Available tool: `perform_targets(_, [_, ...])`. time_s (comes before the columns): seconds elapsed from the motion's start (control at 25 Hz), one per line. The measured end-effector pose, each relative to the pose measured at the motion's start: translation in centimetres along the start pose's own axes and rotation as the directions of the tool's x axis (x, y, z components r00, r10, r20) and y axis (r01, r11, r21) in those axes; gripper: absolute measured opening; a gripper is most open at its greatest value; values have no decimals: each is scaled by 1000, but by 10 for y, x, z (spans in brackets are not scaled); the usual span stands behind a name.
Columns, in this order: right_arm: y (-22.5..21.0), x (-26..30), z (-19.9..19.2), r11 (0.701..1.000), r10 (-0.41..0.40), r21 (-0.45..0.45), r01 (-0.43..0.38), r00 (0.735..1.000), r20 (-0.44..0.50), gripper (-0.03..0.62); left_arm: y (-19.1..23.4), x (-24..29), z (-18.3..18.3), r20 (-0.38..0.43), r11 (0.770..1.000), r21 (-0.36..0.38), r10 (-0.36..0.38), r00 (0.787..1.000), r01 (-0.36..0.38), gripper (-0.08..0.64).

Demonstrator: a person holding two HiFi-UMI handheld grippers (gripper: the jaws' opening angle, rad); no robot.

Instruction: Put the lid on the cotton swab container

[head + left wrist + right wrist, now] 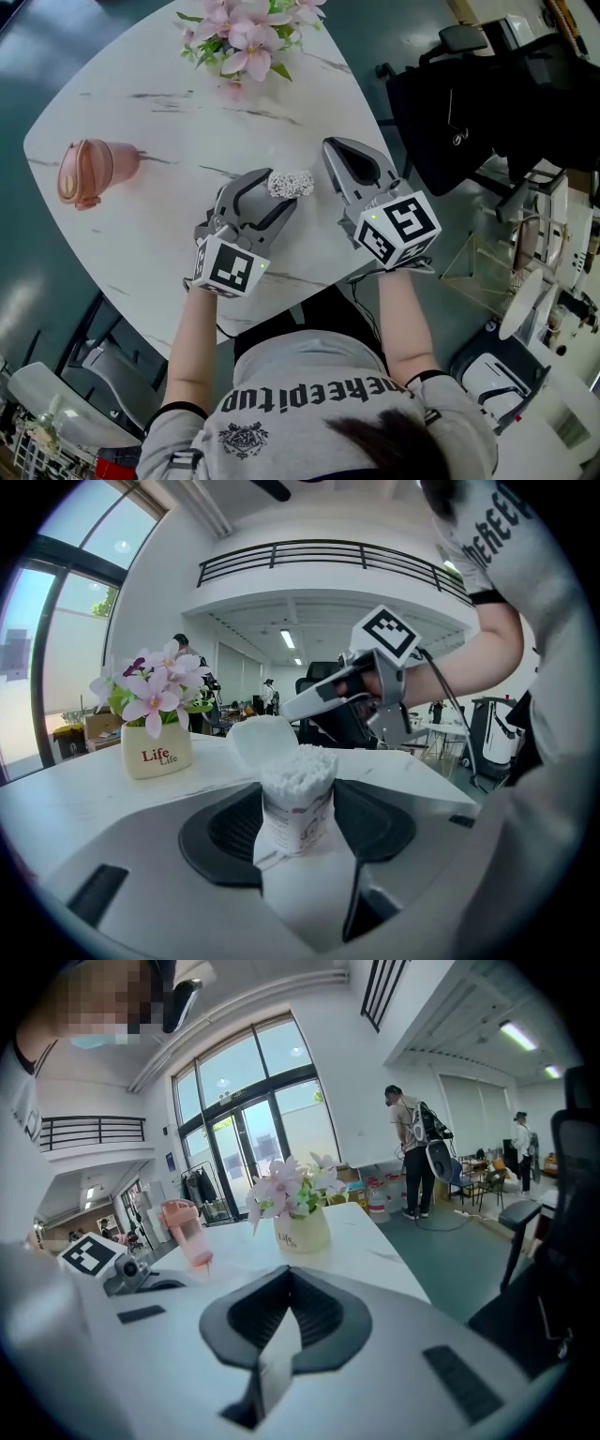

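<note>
My left gripper (277, 194) has its jaws wide apart and closed on the cotton swab container (298, 825). The black pads (225, 832) press on its two sides. The container stands upright on the white table (169, 141), at the tips of the jaws. It is full of cotton swabs (298, 769), and their white heads stand above the rim. The lid (260, 743) is not on it yet: it stands open behind the swabs, and I cannot tell how it is joined to the container.

My right gripper (332, 147) has its jaws together with nothing between them. It hangs over the table to the right of the container. In the left gripper view its tip is near the open lid, a little above it.

Further away on the table are a pot of pink flowers (156, 748) at the far edge and a pink cup (92, 171) at the left side.
</note>
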State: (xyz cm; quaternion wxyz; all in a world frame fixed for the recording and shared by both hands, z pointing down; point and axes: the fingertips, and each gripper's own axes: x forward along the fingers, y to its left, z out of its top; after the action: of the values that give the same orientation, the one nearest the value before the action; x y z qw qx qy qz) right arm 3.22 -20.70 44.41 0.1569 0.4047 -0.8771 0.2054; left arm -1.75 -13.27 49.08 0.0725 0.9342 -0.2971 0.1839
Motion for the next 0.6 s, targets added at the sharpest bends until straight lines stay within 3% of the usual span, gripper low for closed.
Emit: perform_targets(0.6, [-4,29,-4,990,138,38,-137,990,-41,11,1,0,0,-5,1000,4,-7,1000,7,246])
